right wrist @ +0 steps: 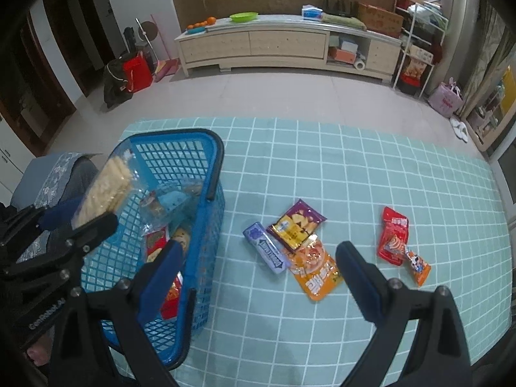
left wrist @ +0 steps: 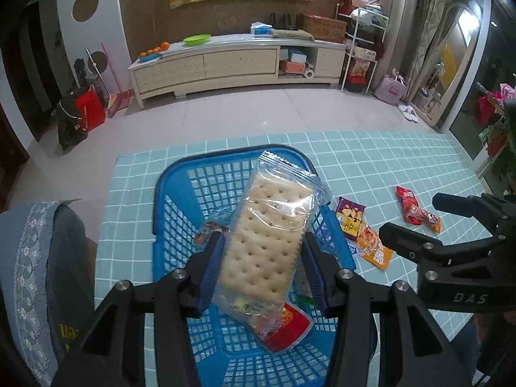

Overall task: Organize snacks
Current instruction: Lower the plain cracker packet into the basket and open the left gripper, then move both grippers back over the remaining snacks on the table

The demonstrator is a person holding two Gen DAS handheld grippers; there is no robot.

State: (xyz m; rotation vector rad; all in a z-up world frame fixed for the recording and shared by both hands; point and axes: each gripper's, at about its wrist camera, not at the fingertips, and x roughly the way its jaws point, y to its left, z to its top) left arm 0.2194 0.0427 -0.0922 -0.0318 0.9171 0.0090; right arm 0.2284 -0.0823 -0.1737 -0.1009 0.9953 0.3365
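My left gripper (left wrist: 262,242) is shut on a clear pack of crackers (left wrist: 264,238) and holds it over the blue mesh basket (left wrist: 180,174). The basket holds several snack packs, among them a red one (left wrist: 290,325). In the right wrist view the basket (right wrist: 206,225) stands at the left, with the cracker pack (right wrist: 103,190) above it. My right gripper (right wrist: 258,254) is open and empty above the tablecloth, near a purple bar (right wrist: 266,251), a purple-yellow pack (right wrist: 296,225), an orange pack (right wrist: 314,271), a red pack (right wrist: 393,235) and a small orange pack (right wrist: 417,266).
The table has a teal checked cloth (right wrist: 354,174). A chair with a grey cover (left wrist: 35,274) stands at the table's left side. A TV cabinet (right wrist: 283,45) stands across the tiled floor.
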